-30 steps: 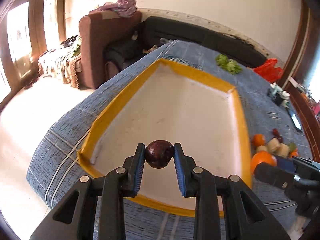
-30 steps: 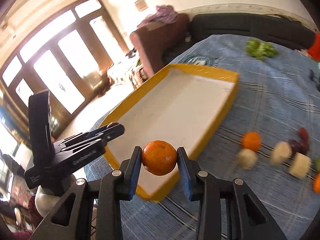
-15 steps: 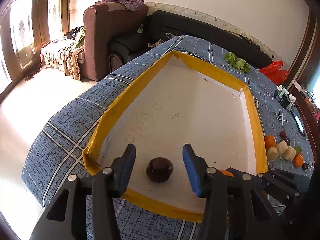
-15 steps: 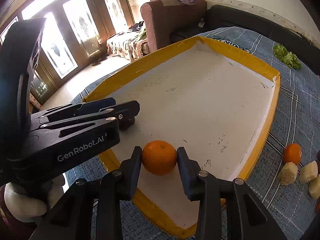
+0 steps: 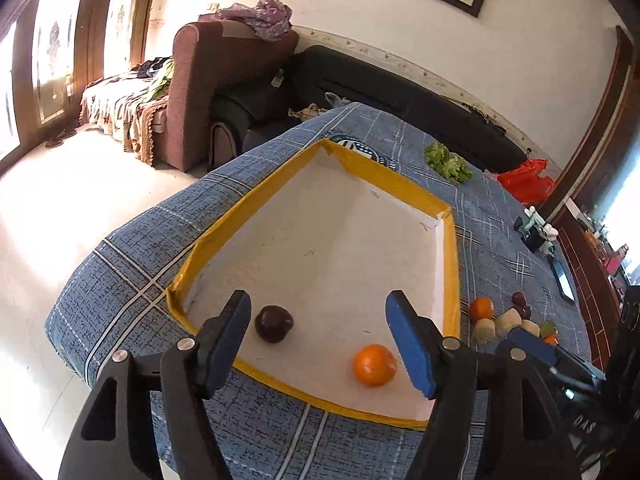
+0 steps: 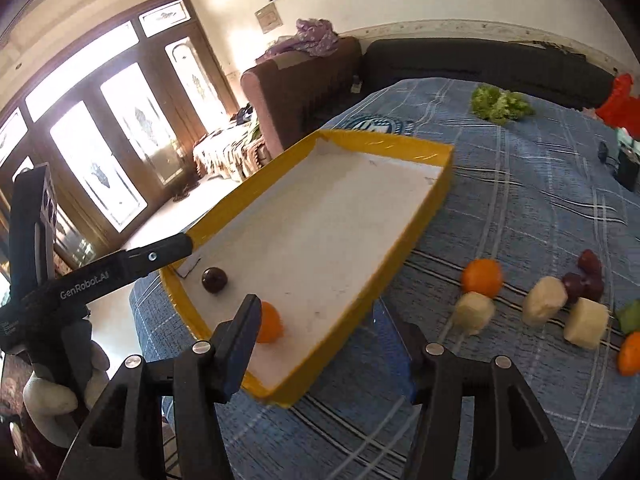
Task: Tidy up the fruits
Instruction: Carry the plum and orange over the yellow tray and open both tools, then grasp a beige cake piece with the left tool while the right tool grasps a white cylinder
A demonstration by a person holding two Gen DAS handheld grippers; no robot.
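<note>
Blue plaid cloth covers the bench (image 5: 280, 432), with a brown armchair (image 5: 200, 92) and a dark sofa (image 5: 400, 92) beyond it along the far wall.

Nearest in the left wrist view, the left claw (image 5: 320, 344) has let go: its jaws are opening, the blue pads stand well apart and touch nothing. Between them, lower down, two fruits lie on the white floor of the yellow-rimmed tray (image 5: 452, 272). The dark plum (image 5: 274, 323) sits just beside the left pad at about 9 o'clock of the gap, near the tray's near left corner. The orange (image 5: 375, 365) rests at about 4 o'clock, just beside the right pad, near the near rim.

In the right wrist view the right claw (image 6: 332, 344) is released too, its jaws opening with nothing gripped. The orange shows partly behind its left finger (image 6: 240, 344); whether they touch cannot be told. The right finger is blurred, over the cloth outside the tray.

Farther out, at 3 o'clock of the tray, loose fruit lies on the cloth: a second orange (image 6: 481, 277), pale banana pieces (image 6: 544, 300) and dark grapes (image 6: 584, 276). At 12 o'clock, well beyond the tray, green lettuce (image 6: 500, 104) lies near the far edge.
</note>
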